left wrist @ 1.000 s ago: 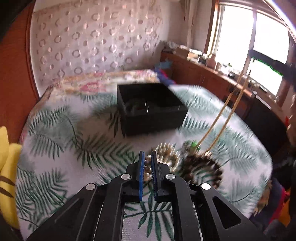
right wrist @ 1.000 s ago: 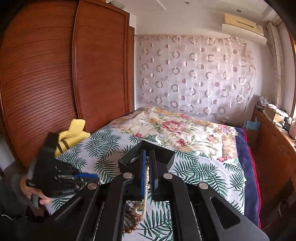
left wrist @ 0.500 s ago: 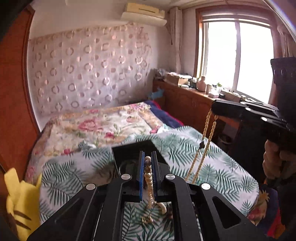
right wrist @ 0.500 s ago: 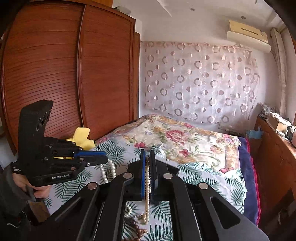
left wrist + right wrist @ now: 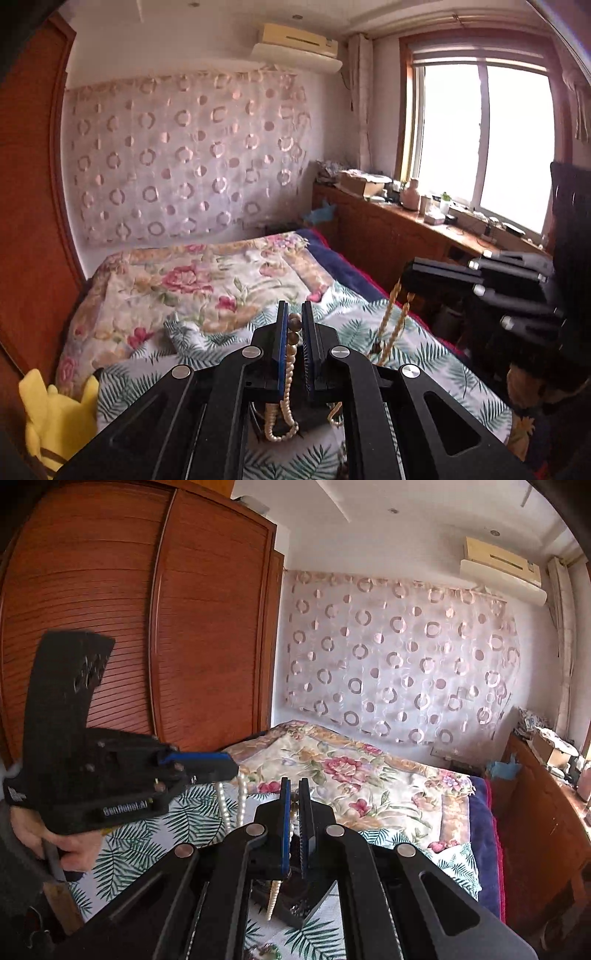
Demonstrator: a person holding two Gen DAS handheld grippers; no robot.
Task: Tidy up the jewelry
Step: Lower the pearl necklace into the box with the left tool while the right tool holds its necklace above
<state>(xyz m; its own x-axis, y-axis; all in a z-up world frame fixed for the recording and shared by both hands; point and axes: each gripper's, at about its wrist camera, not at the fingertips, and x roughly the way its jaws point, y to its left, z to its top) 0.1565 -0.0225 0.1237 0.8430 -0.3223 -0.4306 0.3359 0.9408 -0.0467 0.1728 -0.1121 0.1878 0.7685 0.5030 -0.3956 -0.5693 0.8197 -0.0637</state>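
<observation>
With each tool clamped on a raised strand, left tool (image 5: pixel 294 325) holding the pearl necklace (image 5: pixel 283 417) and right tool (image 5: pixel 294 797) the bead string (image 5: pixel 274 897), we lower slowly over the black box (image 5: pixel 299 904) on the bed (image 5: pixel 207 280), avoiding tangles.

Both grippers are matte black with blue-lined fingers (image 5: pixel 282 343) and silver round screws. The left gripper (image 5: pixel 207 766) carries white "GenRobot.AI" lettering; a bare-skinned hand (image 5: pixel 70 843) with a dark sleeve grips its handle.
</observation>
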